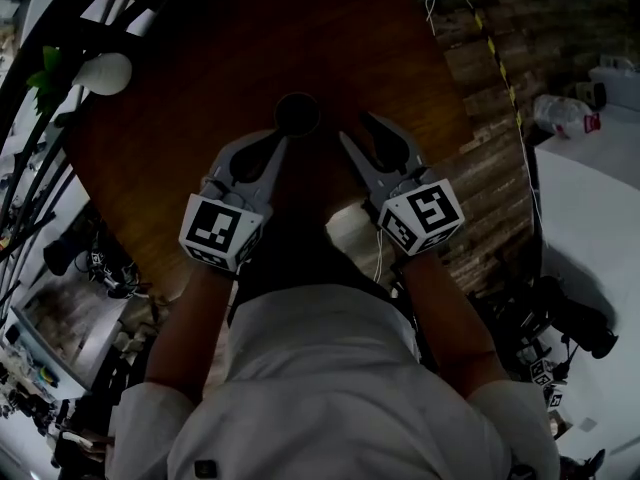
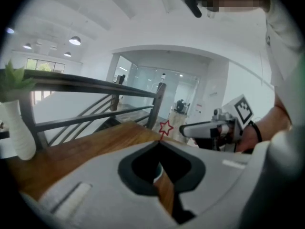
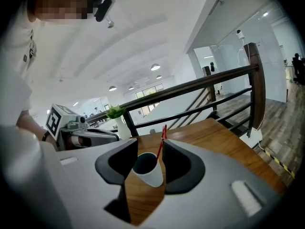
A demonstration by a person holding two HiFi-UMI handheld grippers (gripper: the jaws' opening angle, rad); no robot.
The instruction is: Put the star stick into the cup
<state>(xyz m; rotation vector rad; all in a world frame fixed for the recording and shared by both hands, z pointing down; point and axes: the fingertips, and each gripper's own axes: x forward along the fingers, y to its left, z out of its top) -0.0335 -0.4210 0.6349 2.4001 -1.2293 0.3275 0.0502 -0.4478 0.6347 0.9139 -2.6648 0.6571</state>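
Note:
A white paper cup (image 3: pixel 147 168) stands on the round wooden table (image 1: pixel 180 118). The red star stick (image 3: pixel 160 144) is inside it and leans on the rim. My right gripper (image 3: pixel 150 142) is open wide. The cup sits in the gap between its jaws, and the pads do not touch it. In the head view the cup (image 1: pixel 297 114) looks dark, just past both grippers' tips. My left gripper (image 1: pixel 283 140) is shut, tips together, with nothing in it. In its own view the left gripper (image 2: pixel 159 142) hides the cup, and only the red star (image 2: pixel 165 127) shows above the tips.
A white vase with a green plant (image 1: pixel 100 73) stands at the table's far left edge, next to a dark metal railing (image 3: pixel 209 87). The table's near edge (image 1: pixel 340 218) is close to the person's body. Wooden floor lies off to the right.

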